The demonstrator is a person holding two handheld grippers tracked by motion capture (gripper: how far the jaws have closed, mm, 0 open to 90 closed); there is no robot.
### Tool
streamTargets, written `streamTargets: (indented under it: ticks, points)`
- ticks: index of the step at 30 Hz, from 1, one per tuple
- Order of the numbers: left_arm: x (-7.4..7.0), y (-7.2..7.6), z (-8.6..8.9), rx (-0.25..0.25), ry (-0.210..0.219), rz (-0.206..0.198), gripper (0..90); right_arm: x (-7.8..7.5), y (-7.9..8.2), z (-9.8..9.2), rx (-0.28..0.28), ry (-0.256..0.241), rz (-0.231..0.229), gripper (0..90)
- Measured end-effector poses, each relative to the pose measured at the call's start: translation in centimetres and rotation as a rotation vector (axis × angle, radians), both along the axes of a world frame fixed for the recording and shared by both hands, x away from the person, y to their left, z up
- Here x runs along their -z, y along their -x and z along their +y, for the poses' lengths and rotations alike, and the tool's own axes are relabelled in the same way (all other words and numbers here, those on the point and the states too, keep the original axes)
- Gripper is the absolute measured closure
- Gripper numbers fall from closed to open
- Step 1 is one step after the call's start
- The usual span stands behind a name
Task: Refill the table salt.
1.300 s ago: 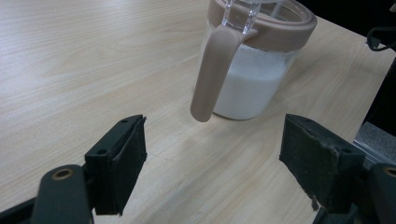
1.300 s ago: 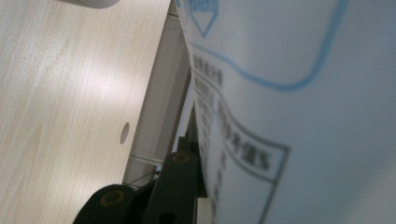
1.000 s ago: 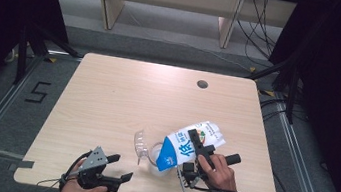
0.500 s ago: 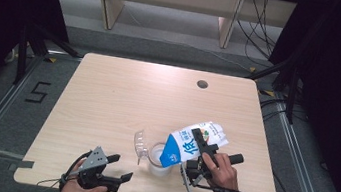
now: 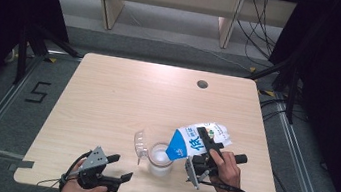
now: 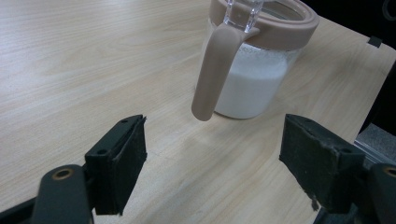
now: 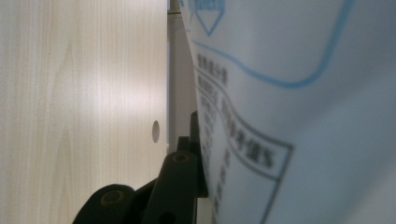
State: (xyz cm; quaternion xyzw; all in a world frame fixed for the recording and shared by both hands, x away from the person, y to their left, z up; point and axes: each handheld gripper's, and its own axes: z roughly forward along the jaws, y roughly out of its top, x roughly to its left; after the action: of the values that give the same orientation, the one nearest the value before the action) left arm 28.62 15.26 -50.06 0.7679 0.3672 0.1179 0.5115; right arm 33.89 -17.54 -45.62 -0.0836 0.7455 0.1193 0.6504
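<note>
A blue and white milk carton (image 5: 195, 142) is tipped over with its blue top end above a clear jar (image 5: 160, 159) that holds white liquid. My right gripper (image 5: 203, 153) is shut on the carton, whose printed side (image 7: 289, 112) fills the right gripper view. The jar (image 6: 254, 79) has a tan rim and a tan flap hanging down its front, with a clear lid (image 5: 140, 144) hinged up on its left. My left gripper (image 5: 118, 167) rests open near the table's front edge, left of the jar, with nothing between its fingers (image 6: 119, 163).
The wooden table (image 5: 122, 99) has a round cable hole (image 5: 202, 84) near its far right side. Black-clothed frames and cables stand around the table, and shelving stands beyond it.
The carton has tilted further down and shifted left, so its blue end now hangs over the jar. The left gripper has stayed where it was.
</note>
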Motion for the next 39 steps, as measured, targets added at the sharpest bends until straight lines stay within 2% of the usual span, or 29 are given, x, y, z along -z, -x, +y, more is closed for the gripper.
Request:
streamTargets:
  ticks: [6, 11, 12, 13, 14, 15, 18, 20, 24, 28, 33, 36, 39]
  points:
    - [0.0, 0.0, 0.0, -0.006, 0.003, 0.012, 22.1, 0.0, -0.4, -0.4, 0.01, -0.04, 0.03, 81.9]
    - [0.0, 0.0, 0.0, -0.006, 0.001, 0.012, 22.2, -0.1, -0.7, -0.9, 0.017, -0.104, 0.069, 82.0]
    - [0.0, 0.0, 0.0, -0.007, 0.002, 0.011, 22.1, -0.2, -0.8, -1.0, 0.012, -0.114, 0.081, 82.0]
    - [0.0, 0.0, 0.0, -0.007, 0.002, 0.012, 22.2, -0.1, -0.7, -1.0, 0.04, -0.143, 0.101, 82.0]
    - [0.0, 0.0, 0.0, -0.007, 0.002, 0.012, 22.1, -0.3, -0.7, -1.1, 0.041, -0.145, 0.106, 82.0]
    - [0.0, 0.0, 0.0, -0.007, 0.003, 0.011, 22.2, -0.3, -0.8, -1.2, 0.037, -0.155, 0.129, 82.0]
    - [0.0, 0.1, 0.1, -0.019, -0.003, 0.011, 22.3, -0.3, -1.0, -1.5, 0.042, -0.183, 0.14, 82.1]
    - [0.0, 0.0, 0.1, -0.014, 0.005, 0.013, 22.3, -0.4, -1.3, -1.8, 0.032, -0.199, 0.175, 82.1]
    - [0.0, 0.0, 0.1, -0.014, -0.002, 0.009, 22.2, -0.4, -1.5, -2.3, 0.049, -0.297, 0.216, 82.4]
    - [0.0, 0.0, 0.1, -0.011, 0.001, 0.01, 22.3, -0.4, -1.9, -2.8, 0.059, -0.327, 0.244, 82.5]
    - [0.0, 0.0, 0.1, -0.016, 0.004, 0.013, 22.3, 0.1, -2.4, -3.6, 0.081, -0.374, 0.308, 82.6]
    - [0.0, 0.0, 0.1, -0.013, 0.002, 0.01, 22.3, 0.1, -2.6, -3.8, 0.087, -0.392, 0.327, 82.6]
    - [0.0, 0.0, 0.1, -0.012, 0.001, 0.011, 22.3, 0.2, -2.8, -4.1, 0.081, -0.408, 0.324, 82.8]
